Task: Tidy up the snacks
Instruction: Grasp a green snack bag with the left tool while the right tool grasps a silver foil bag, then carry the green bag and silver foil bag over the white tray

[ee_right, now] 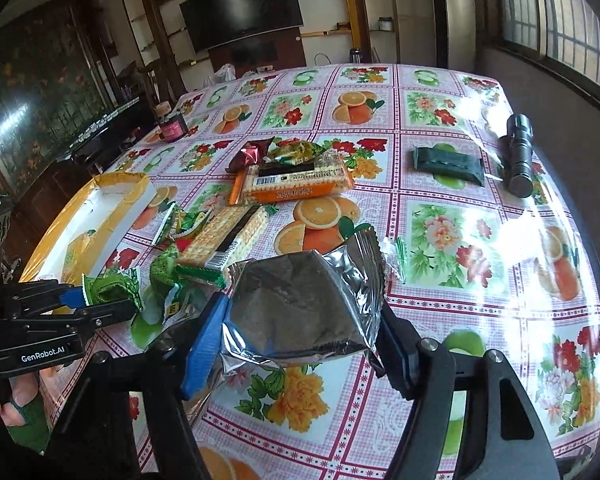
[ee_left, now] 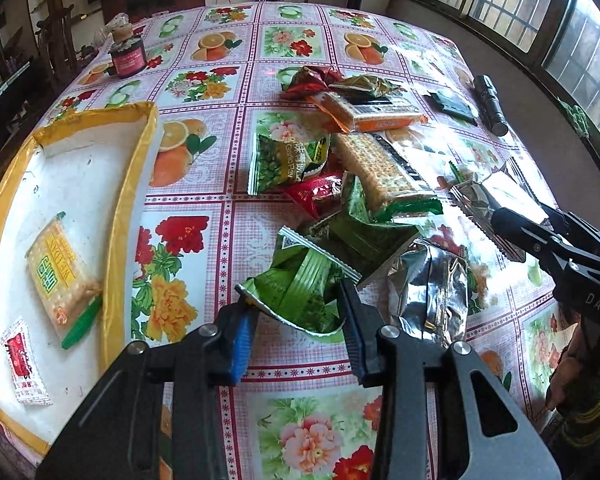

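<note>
I count two snacks already in the yellow-rimmed tray (ee_left: 112, 216) at the left edge of the table (ee_left: 236, 80): a cracker pack (ee_left: 62, 276) and a small red-and-white sachet (ee_left: 24, 368). The rest of the tray floor is bare, so I judge the sorting to be at an early stage. My left gripper (ee_left: 296, 324) is clamped on a crumpled green packet (ee_left: 300, 284), both pads pressing its sides, just beside the tray wall. My right gripper (ee_right: 300, 328) is clamped on a silver foil packet (ee_right: 304, 304), which appears held clear of the tablecloth. Still loose in the middle of the table are a long cracker sleeve (ee_left: 380, 168), a green pea bag (ee_left: 284, 160), a red wrapper (ee_left: 320, 196), an orange biscuit pack (ee_left: 372, 114), further green and foil wrappers, and a dark packet (ee_left: 454, 106) lying apart. A flashlight (ee_left: 492, 104) and a jar (ee_left: 128, 56) are not snacks. I judge most of the transfer remains.
</note>
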A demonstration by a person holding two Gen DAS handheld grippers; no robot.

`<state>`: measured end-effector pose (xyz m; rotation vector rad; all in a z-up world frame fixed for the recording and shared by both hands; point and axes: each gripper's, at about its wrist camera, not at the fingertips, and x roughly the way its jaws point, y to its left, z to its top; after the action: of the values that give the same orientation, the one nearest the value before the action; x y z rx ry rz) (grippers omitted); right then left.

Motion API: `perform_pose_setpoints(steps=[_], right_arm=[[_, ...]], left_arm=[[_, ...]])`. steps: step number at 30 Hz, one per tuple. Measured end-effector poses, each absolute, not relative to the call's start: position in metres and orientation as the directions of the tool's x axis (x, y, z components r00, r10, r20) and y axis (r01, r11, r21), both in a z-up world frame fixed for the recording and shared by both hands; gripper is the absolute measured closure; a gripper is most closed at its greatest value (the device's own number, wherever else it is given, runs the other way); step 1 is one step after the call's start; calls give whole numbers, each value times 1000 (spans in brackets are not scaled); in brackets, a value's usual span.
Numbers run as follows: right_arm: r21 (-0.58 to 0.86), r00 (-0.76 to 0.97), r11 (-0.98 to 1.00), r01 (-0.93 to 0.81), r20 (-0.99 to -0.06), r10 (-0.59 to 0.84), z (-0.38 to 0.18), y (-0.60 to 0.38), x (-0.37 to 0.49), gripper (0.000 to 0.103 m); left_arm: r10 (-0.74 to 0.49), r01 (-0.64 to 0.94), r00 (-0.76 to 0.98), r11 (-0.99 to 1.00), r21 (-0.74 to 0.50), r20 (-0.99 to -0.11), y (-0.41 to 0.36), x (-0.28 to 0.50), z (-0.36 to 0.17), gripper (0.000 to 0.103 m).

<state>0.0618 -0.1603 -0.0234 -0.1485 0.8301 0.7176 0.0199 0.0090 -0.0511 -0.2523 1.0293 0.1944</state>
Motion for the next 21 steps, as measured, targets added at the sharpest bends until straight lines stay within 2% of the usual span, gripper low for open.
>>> perform_pose_setpoints(steps=[11,21], right_arm=[[165,456,720,-674,-674,581,0,-157,33,33],[176,421,675,-716,-662,619,6,-136,16,33]], left_arm=[[129,-301,555,952,-54,-822,2,-13,-21,62],[162,-343,572,938,-55,-804,19,-38,-10,62]])
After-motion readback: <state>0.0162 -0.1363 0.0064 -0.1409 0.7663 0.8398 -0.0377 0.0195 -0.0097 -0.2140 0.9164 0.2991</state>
